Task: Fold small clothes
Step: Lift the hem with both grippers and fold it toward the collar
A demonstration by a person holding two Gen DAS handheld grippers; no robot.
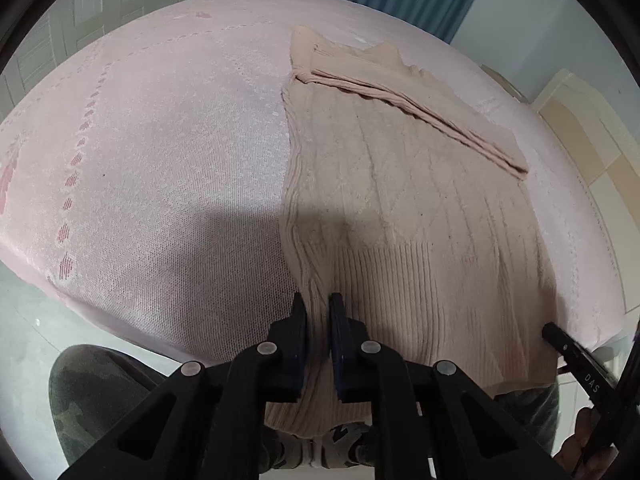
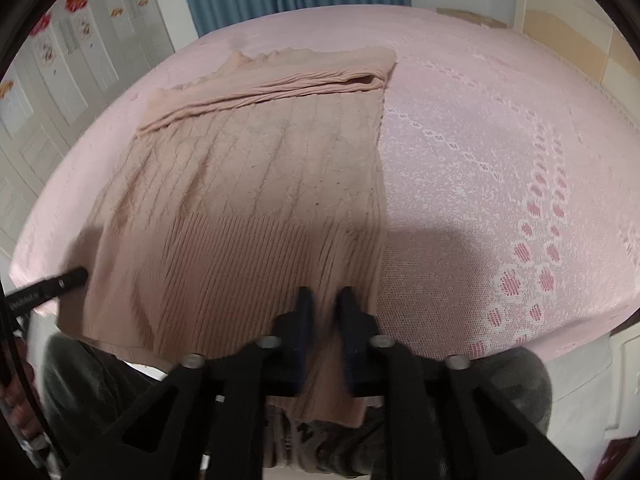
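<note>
At the near edge of the bed (image 1: pixel 160 184), a beige knitted sweater (image 1: pixel 400 200) lies flat on the pink bedspread, ribbed hem toward the person and hanging a little over the edge. Its sleeves look already folded across the upper part, forming a thick band there. The left gripper (image 1: pixel 318 300) has its jaws closed on the hem's left corner, with knit bunched between them; the right gripper (image 2: pixel 326 292) has its jaws pinched on the hem near the right corner in the same way. Judging by this, the step in hand is the grasp before a bottom-to-top fold. The next move probably calls for lifting both corners together, keeping the hem taut and level between the hands, then carrying it away toward the sleeve band and laying it down squarely. An uneven lift would likely skew the fold or drag the lower layer along. No basket, box or other container is in either view.
</note>
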